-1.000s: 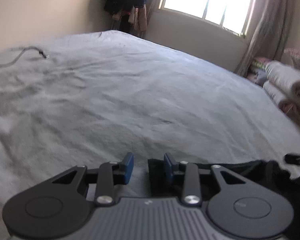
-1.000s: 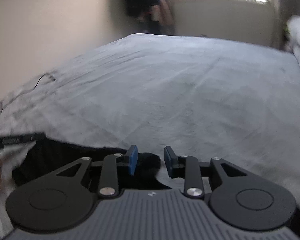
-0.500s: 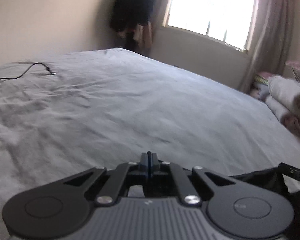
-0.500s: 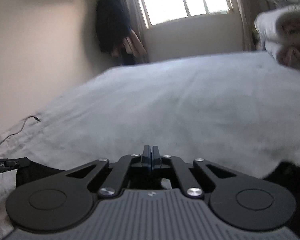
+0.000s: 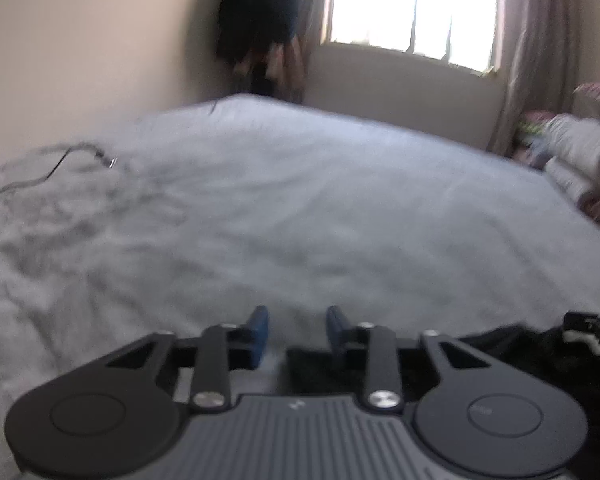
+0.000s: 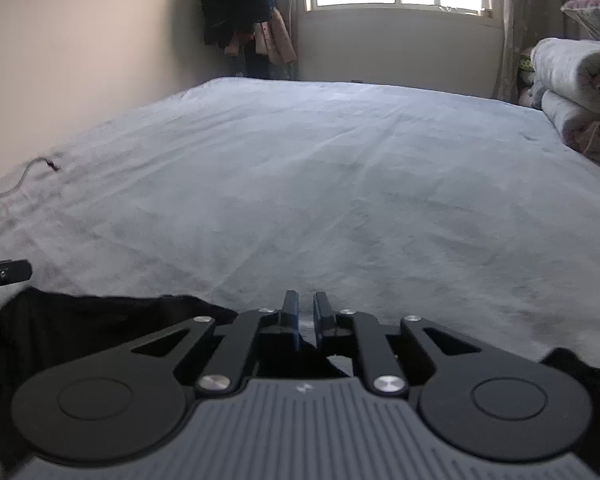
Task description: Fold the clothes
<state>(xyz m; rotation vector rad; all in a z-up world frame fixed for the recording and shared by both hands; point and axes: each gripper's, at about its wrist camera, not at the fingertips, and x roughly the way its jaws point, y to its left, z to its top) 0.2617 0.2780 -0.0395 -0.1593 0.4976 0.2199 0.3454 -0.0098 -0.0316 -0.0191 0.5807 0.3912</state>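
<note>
Because it is thin, dark cloth, the black garment [image 6: 100,320] should be light, limp and prone to slipping; its hem edge looks the best hold. It lies along the bed's [image 6: 340,184] near edge. Half a second ago both tools were shut; now the left gripper [image 5: 296,326] stands apart and the right gripper [image 6: 306,312] slightly parted, apparently holding nothing.
</note>
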